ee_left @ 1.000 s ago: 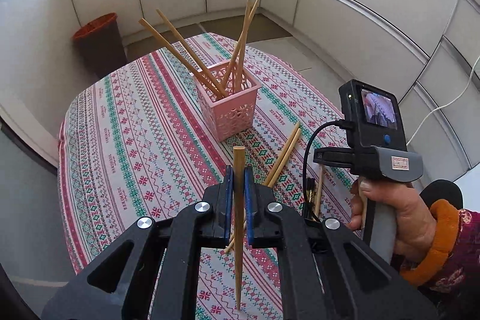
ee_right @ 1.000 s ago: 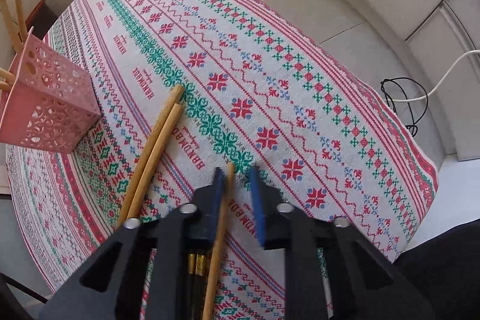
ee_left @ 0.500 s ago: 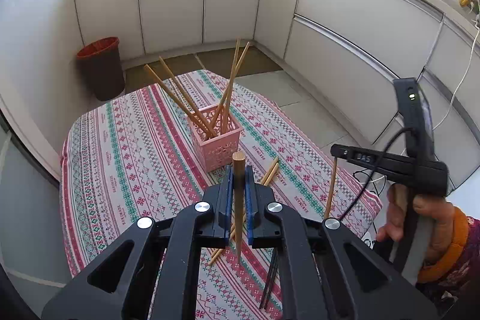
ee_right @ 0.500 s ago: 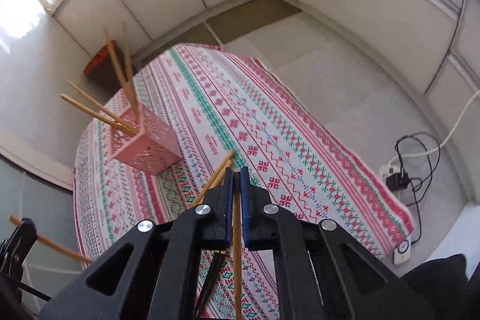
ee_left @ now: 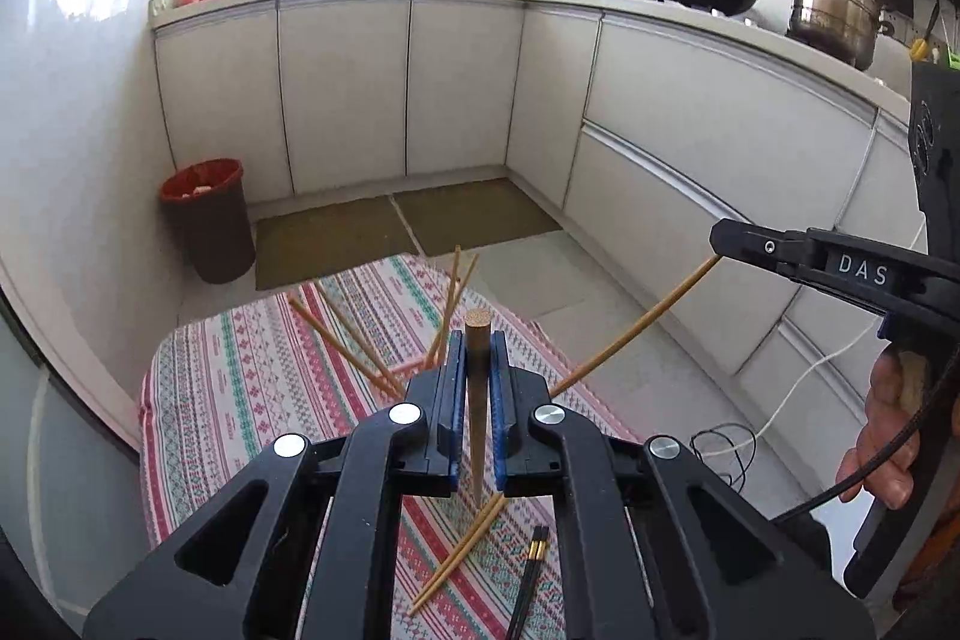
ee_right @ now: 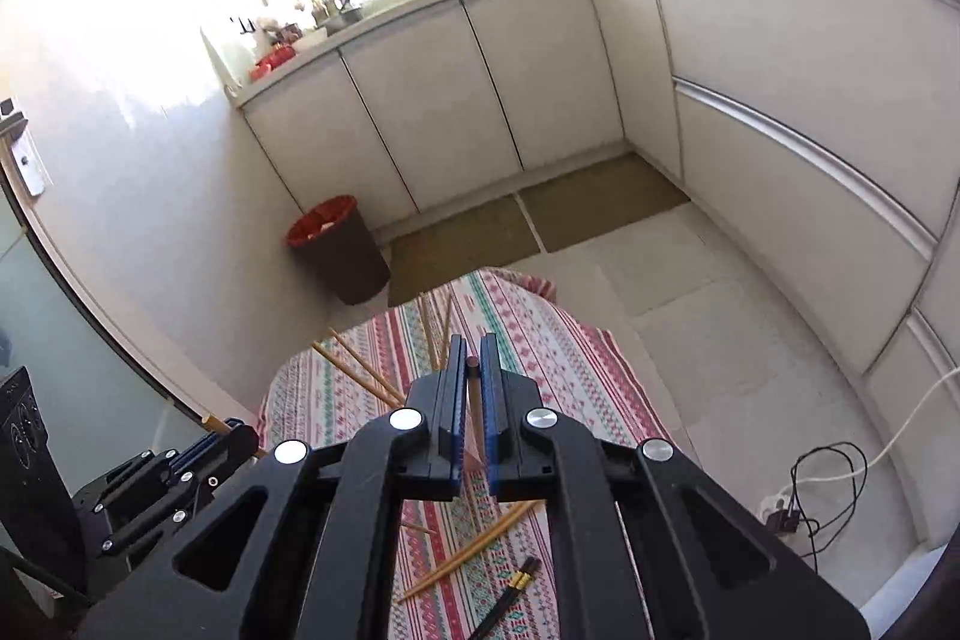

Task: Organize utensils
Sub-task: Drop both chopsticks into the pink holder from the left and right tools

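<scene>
My left gripper (ee_left: 478,340) is shut on a wooden chopstick (ee_left: 478,400), held high above the table and end-on to the camera. My right gripper (ee_right: 473,346) is shut on another wooden chopstick (ee_right: 474,400); in the left wrist view it (ee_left: 717,244) is at the right, its chopstick (ee_left: 636,325) slanting down to the left. The pink basket (ee_left: 408,370) is mostly hidden behind my fingers, with several chopsticks (ee_left: 342,340) sticking out. Two wooden chopsticks (ee_left: 459,550) and a black pair (ee_left: 528,580) lie on the tablecloth.
The table with a patterned red, green and white cloth (ee_left: 240,388) lies far below. A brown bin with a red liner (ee_left: 207,220) stands on the floor by the white cabinets (ee_left: 342,88). A cable and socket strip (ee_right: 798,496) lie on the floor at right.
Both grippers rose well above the table, each carrying its chopstick, and tilted up towards the kitchen. The right gripper shut on its chopstick one second ago and lifted it off the cloth.
</scene>
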{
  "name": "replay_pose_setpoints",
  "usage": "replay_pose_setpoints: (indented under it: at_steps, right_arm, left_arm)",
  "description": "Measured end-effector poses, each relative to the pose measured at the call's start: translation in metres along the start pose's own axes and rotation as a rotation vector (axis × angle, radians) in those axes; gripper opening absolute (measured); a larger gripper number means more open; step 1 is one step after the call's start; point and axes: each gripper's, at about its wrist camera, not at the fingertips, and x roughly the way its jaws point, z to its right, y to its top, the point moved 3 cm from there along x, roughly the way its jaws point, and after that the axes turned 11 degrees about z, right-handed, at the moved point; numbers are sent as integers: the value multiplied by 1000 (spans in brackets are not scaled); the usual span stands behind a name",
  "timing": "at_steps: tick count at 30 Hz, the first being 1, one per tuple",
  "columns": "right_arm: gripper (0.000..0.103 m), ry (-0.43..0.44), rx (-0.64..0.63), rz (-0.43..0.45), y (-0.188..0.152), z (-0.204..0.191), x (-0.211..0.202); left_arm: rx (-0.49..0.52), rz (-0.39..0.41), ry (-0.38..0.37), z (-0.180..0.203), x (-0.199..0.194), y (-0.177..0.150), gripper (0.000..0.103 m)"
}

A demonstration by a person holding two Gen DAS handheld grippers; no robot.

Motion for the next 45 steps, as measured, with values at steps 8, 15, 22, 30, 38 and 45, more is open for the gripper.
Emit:
replay_pose_setpoints:
  at_steps: [8, 15, 22, 30, 38, 45]
  right_arm:
    - [5, 76, -57, 71, 50, -49, 24]
    - [5, 94, -102, 28, 34, -68, 68]
    - [5, 73, -147, -4, 4, -71, 106]
    - [5, 65, -155, -35, -11, -76, 124]
    - [41, 33, -187, -56, -22, -71, 126]
    - [45, -5, -158, -48, -21, -54, 112]
  left_arm:
    - [-57, 88, 88, -28, 19, 51, 6]
    - [-96, 26, 132, -54, 59, 23, 9]
    - [-226, 99, 163, -92, 48, 16, 31]
    - [-260, 130, 178, -106, 31, 24, 45]
    - [-229, 74, 229, -104, 38, 14, 57]
    - [-168, 26, 249, -89, 41, 3, 65]
